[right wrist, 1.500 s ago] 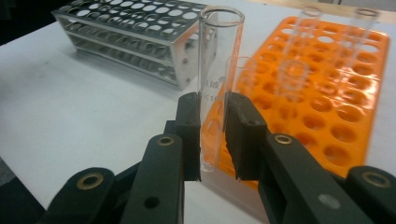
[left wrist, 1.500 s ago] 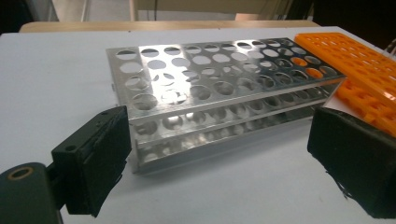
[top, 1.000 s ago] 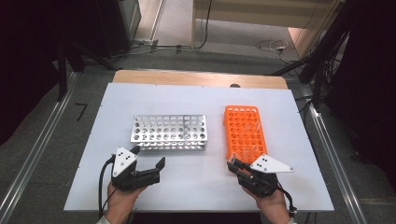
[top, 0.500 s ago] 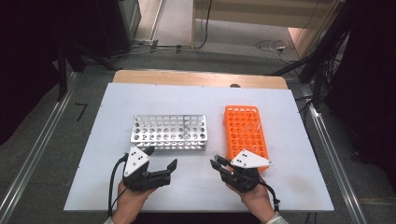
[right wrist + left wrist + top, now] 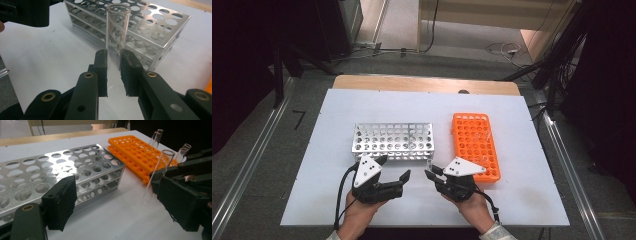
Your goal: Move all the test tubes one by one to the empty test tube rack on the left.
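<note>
High view: both hands have slid inward since a second ago, the right gripper (image 5: 430, 175) now just off the silver rack's (image 5: 393, 141) five o'clock corner, its jaws clamped on a clear test tube (image 5: 115, 37) that stands upright, seemingly above the white table (image 5: 422, 107). Left gripper (image 5: 393, 169) sits at nine o'clock of it, jaws apart and just closing a little, nothing between them. Orange rack (image 5: 474, 142) lies at one o'clock, holding a few tubes.
</note>
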### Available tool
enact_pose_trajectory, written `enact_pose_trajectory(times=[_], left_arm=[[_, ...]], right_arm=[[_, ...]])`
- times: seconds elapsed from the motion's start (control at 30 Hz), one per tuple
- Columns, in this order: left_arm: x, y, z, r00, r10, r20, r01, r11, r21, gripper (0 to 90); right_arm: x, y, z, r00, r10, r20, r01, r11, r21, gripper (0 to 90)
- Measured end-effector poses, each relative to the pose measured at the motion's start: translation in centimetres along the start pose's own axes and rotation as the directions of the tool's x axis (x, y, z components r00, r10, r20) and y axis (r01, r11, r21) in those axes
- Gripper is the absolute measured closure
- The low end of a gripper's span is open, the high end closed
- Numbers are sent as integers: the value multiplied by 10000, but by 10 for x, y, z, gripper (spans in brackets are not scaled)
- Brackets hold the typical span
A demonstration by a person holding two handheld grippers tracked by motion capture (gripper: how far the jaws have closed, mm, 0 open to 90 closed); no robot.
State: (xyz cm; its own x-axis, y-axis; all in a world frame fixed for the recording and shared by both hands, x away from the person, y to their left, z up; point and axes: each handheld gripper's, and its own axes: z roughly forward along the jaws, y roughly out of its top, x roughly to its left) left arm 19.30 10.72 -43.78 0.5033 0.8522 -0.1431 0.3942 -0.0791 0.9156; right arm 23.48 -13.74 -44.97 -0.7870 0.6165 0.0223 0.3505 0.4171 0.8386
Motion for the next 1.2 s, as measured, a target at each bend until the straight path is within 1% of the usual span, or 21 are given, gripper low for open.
enact_pose_trajectory(times=[0.2, 0.3, 0.33, 0.4, 0.47, 0.5, 0.57, 0.67, 0.7, 0.73, 0.8, 0.83, 0.87, 0.9, 0.93, 0.97, 1.0, 1.03, 1.07, 1.2], left_arm=[[-6, 4, 4, 9997, 103, 225, -102, 9999, -39, 200], [-10, 5, 6, 9993, 237, 276, -238, 9997, 20, 213], [-10, 5, 7, 9991, 273, 331, -273, 9996, 5, 239], [-12, 5, 9, 9987, 304, 415, -305, 9995, 20, 248], [-13, 6, 10, 9978, 326, 584, -326, 9995, -2, 300], [-14, 6, 10, 9974, 362, 630, -362, 9993, -20, 351], [-16, 6, 12, 9966, 406, 721, -407, 9992, -12, 366], [-17, 6, 14, 9957, 463, 803, -466, 9989, 11, 438], [-18, 6, 14, 9952, 488, 844, -490, 9988, 9, 438], [-18, 6, 15, 9948, 530, 866, -535, 9986, 35, 458], [-19, 6, 16, 9941, 585, 911, -595, 9982, 79, 515], [-19, 6, 16, 9939, 605, 922, -615, 9981, 79, 579], [-20, 6, 16, 9937, 643, 921, -653, 9978, 81, 579], [-20, 6, 17, 9933, 701, 913, -711, 9974, 77, 637], [-20, 6, 17, 9933, 744, 887, -757, 9971, 115, 637], [-20, 6, 17, 9934, 743, 875, -757, 9970, 131, 692], [-20, 6, 17, 9933, 750, 876, -766, 9970, 149, 711], [-20, 6, 18, 9930, 761, 899, -779, 9968, 164, 711], [-20, 7, 17, 9928, 790, 902, -809, 9966, 177, 744], [-22, 7, 18, 9924, 844, 892, -862, 9961, 168, 750]], right_arm=[[3, 2, 4, 9999, -62, -93, 63, 10000, 63, 736], [5, 4, 7, 9997, -146, -171, 146, 9999, 54, 736], [7, 4, 9, 9996, -171, -228, 173, 9998, 71, 736], [8, 5, 10, 9995, -189, -241, 191, 9998, 97, 735], [10, 6, 12, 9992, -248, -305, 251, 9996, 113, 735], [13, 7, 14, 9989, -285, -382, 291, 9995, 142, 735], [14, 7, 15, 9987, -311, -394, 316, 9994, 139, 735], [18, 10, 19, 9976, -413, -549, 419, 9991, 109, 735], [18, 10, 19, 9976, -413, -549, 419, 9991, 109, 735], [19, 10, 19, 9976, -413, -548, 420, 9991, 107, 735], [21, 11, 20, 9971, -431, -622, 438, 9990, 95, 735], [23, 12, 20, 9967, -429, -684, 437, 9990, 101, 735], [23, 12, 20, 9967, -429, -684, 437, 9990, 101, 735], [24, 13, 21, 9964, -430, -730, 437, 9990, 83, 735], [24, 13, 21, 9964, -430, -730, 437, 9990, 83, 735], [24, 12, 21, 9961, -474, -750, 481, 9988, 83, 735], [24, 12, 21, 9961, -480, -743, 489, 9988, 101, 735], [24, 12, 21, 9961, -480, -743, 489, 9988, 101, 735], [24, 12, 21, 9961, -469, -745, 478, 9988, 104, 735], [24, 12, 21, 9964, -445, -716, 455, 9989, 121, 731]])
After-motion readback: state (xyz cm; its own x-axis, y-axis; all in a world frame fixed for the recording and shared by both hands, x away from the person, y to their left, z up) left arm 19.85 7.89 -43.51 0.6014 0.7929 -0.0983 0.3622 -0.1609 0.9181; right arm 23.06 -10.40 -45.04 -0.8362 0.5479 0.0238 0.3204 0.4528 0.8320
